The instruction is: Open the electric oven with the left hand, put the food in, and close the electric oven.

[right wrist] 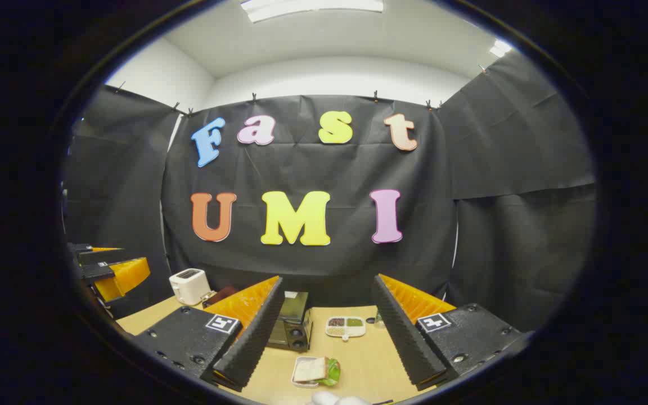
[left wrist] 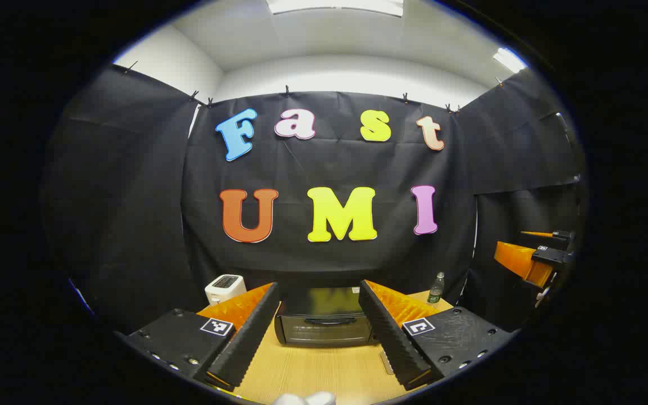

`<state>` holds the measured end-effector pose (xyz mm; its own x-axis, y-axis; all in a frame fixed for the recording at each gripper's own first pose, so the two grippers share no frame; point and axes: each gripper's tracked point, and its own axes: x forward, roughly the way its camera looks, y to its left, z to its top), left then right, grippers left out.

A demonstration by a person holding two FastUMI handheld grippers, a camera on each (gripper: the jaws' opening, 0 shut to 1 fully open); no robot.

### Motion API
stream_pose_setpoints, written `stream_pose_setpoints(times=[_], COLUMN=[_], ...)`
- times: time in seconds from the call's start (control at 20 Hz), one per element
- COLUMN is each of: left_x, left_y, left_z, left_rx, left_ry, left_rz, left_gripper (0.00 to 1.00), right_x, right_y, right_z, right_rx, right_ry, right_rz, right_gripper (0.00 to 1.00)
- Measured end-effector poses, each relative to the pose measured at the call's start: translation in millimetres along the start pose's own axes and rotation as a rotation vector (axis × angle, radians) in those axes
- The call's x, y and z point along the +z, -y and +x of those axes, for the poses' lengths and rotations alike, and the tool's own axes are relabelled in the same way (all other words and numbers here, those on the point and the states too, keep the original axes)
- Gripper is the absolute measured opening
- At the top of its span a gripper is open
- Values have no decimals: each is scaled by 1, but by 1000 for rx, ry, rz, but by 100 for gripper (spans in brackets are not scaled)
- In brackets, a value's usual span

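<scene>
The black electric oven [left wrist: 324,325] stands on the wooden table [left wrist: 313,371] with its glass door shut and its handle facing me. My left gripper [left wrist: 318,288] is open, held above the table in front of the oven, nothing between its fingers. In the right gripper view the oven [right wrist: 291,327] is seen from its side. In front of it lies the food [right wrist: 314,371], a slice of bread with green leaf on a small white tray. My right gripper [right wrist: 327,281] is open and empty, hovering above the tray. The left gripper [right wrist: 115,263] also appears at the far left of that view.
A white toaster [left wrist: 225,288] sits at the back left of the table and a small bottle [left wrist: 436,288] at the back right. A white compartment dish [right wrist: 345,327] with grains lies right of the oven. The right gripper [left wrist: 529,250] hangs at the right edge.
</scene>
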<state>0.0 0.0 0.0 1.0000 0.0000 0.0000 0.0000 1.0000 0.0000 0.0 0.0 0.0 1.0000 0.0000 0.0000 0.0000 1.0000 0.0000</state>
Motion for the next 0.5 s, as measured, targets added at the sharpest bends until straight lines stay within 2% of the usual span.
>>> stream_pose_setpoints(times=[0.45, 0.5], left_x=[1, 0], left_y=[-4, -7], left_z=[1, 3], left_rx=[-3, 0], left_ry=[2, -3], left_rz=[5, 4], left_gripper=[94, 94], right_x=[-4, -4], right_y=[-4, -4], right_z=[1, 1], right_rx=[3, 2], right_ry=[-9, -11], right_rz=[-15, -16], right_gripper=[96, 100])
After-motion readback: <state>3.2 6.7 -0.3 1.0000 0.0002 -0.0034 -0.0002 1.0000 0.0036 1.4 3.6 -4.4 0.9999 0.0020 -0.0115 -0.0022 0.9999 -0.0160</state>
